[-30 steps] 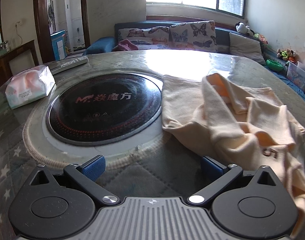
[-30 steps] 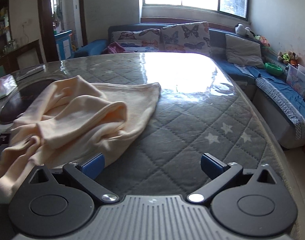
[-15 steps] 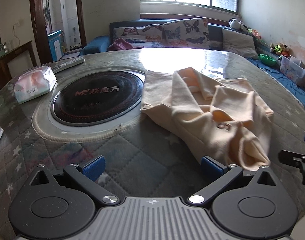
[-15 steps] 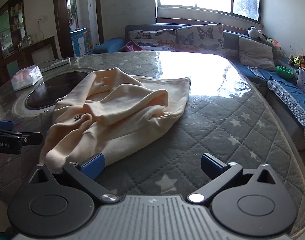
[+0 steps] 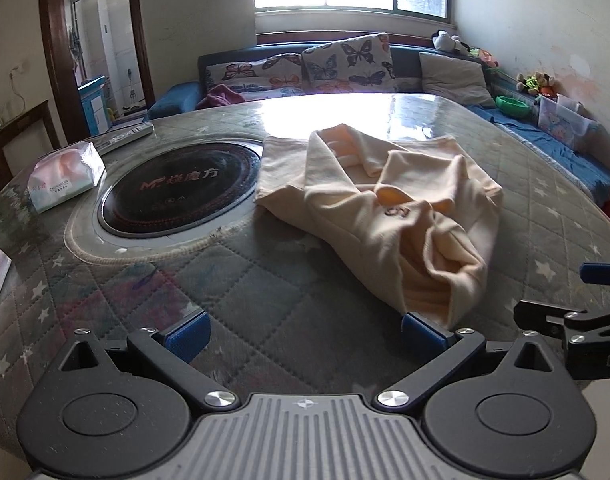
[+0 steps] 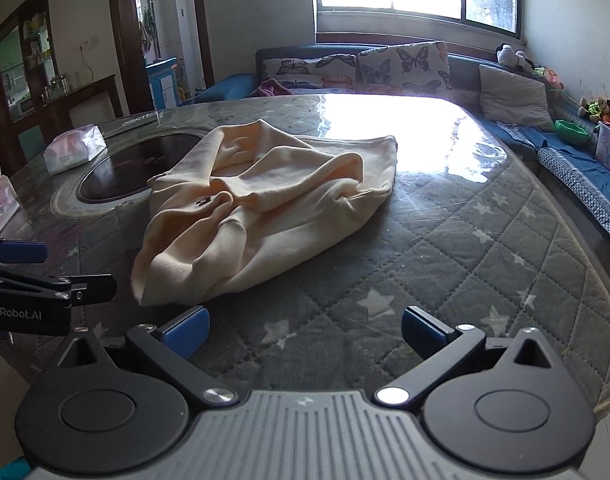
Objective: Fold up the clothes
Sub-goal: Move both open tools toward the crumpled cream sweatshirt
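Note:
A crumpled cream garment (image 5: 389,208) lies in a heap on the grey quilted star-patterned table (image 5: 225,280); it also shows in the right wrist view (image 6: 265,204). My left gripper (image 5: 303,334) is open and empty, just short of the garment's near end, its right pad beside the cloth edge. My right gripper (image 6: 303,330) is open and empty, near the table's front edge, to the right of the garment's near end. Each gripper shows at the edge of the other's view: the right one (image 5: 565,312), the left one (image 6: 33,280).
A round black cooktop (image 5: 181,188) is set in the table left of the garment. A tissue pack (image 5: 65,176) and a remote (image 5: 125,136) lie at the far left. A sofa with butterfly cushions (image 5: 305,68) stands behind the table.
Both grippers have pulled back toward the table's front edge, so the whole garment now lies ahead of them. The garment has not moved.

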The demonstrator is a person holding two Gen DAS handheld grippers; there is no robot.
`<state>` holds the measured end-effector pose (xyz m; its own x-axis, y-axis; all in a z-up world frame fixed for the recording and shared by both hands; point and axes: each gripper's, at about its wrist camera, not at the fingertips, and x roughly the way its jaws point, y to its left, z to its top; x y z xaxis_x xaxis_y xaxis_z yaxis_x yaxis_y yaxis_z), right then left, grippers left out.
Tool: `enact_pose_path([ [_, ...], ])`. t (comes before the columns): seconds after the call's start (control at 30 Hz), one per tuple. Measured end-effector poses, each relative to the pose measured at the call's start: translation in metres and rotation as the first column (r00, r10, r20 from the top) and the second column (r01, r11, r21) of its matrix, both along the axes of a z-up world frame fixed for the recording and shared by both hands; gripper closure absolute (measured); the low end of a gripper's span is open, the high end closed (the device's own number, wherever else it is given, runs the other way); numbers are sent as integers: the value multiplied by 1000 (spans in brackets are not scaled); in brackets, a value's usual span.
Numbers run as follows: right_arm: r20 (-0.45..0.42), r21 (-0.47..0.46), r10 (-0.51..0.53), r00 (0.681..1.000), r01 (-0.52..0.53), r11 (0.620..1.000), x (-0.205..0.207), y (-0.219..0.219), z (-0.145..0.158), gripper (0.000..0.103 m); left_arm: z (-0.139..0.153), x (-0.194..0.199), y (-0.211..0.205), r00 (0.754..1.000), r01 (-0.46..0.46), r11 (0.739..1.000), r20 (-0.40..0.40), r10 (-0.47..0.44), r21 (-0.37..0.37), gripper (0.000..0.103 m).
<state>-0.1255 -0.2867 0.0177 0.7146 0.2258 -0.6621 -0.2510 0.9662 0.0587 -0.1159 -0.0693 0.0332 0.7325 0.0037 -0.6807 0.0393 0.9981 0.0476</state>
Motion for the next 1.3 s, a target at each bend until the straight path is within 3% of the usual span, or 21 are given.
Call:
enact_pose_path([
  [1.3, 1, -22, 8, 1000, -8, 1000, -16, 7, -4, 0, -10, -15, -14, 999, 26, 1000, -19, -25, 15, 0],
])
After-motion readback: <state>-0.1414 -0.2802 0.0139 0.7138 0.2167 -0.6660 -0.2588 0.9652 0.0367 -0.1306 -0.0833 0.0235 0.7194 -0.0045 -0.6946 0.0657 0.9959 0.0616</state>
